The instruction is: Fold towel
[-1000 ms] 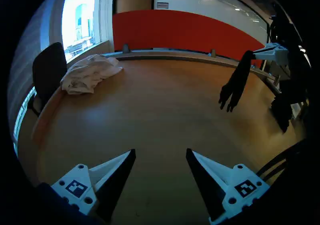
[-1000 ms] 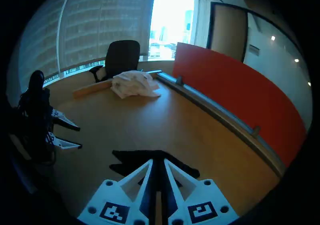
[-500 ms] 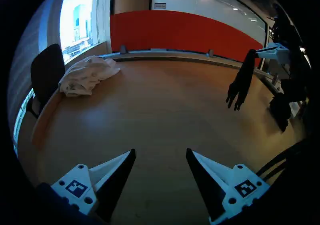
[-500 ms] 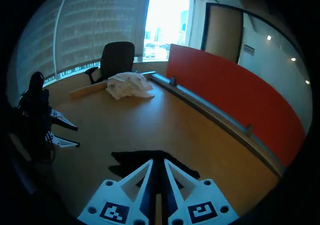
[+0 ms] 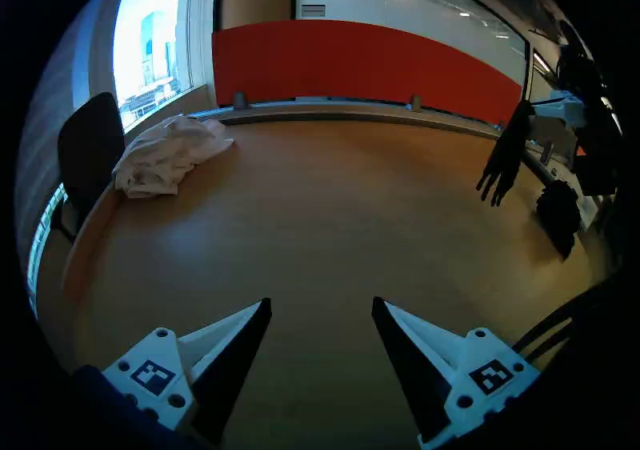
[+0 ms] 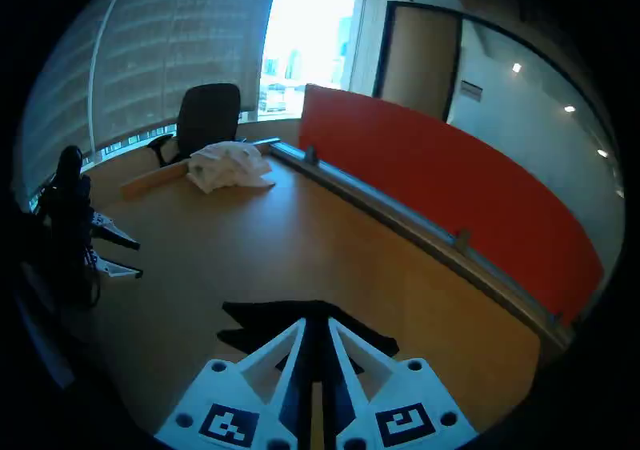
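The right gripper (image 6: 316,322) is clamping the dark towel (image 5: 502,162), which is hanging over the desk (image 5: 320,202). The left gripper (image 5: 320,302) is hovering with fingers apart, empty. Held at one point, the towel is risking bunching or slipping during lowering.

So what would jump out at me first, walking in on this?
Probably the long red partition along the far edge of the wooden desk, and the crumpled white towel lying at its window-side corner by a black chair. Then the black cloth dangling above the desk from the shut right hand-held gripper.
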Demonstrator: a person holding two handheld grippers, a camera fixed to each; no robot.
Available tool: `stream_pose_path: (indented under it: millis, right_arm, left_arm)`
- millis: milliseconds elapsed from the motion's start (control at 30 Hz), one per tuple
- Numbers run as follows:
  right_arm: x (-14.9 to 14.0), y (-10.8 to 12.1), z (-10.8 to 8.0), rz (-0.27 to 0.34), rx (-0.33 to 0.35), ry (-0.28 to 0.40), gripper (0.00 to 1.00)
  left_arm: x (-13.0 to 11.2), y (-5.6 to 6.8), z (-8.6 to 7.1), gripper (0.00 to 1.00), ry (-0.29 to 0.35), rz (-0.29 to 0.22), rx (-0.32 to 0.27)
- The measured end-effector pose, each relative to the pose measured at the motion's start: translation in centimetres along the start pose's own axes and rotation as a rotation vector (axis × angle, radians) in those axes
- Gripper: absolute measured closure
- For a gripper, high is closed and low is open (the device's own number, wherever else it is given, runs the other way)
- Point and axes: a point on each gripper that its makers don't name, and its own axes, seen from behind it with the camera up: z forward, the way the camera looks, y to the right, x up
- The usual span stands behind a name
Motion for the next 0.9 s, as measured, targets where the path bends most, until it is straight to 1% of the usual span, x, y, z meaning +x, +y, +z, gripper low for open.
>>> stream_pose_path:
  millis: [400,567,700,900]
  right_arm:
    - [-2.5,6.2,-4.6,0.068,-0.083,-0.008,0.95]
    - [-3.5,8.6,-6.3,0.074,-0.114,-0.018,0.95]
    - [-4.2,10.1,-7.3,0.075,-0.134,-0.027,0.95]
    - [-4.7,11.7,-8.3,0.090,-0.156,-0.025,0.95]
  left_arm:
    - [0.5,0.3,0.1,0.07,-0.003,0.016,0.001]
    - [0.5,0.4,0.2,0.07,-0.009,0.027,0.003]
    - [0.5,0.5,0.2,0.06,-0.011,0.034,0.003]
    - [0.5,0.6,0.3,0.07,-0.016,0.040,0.004]
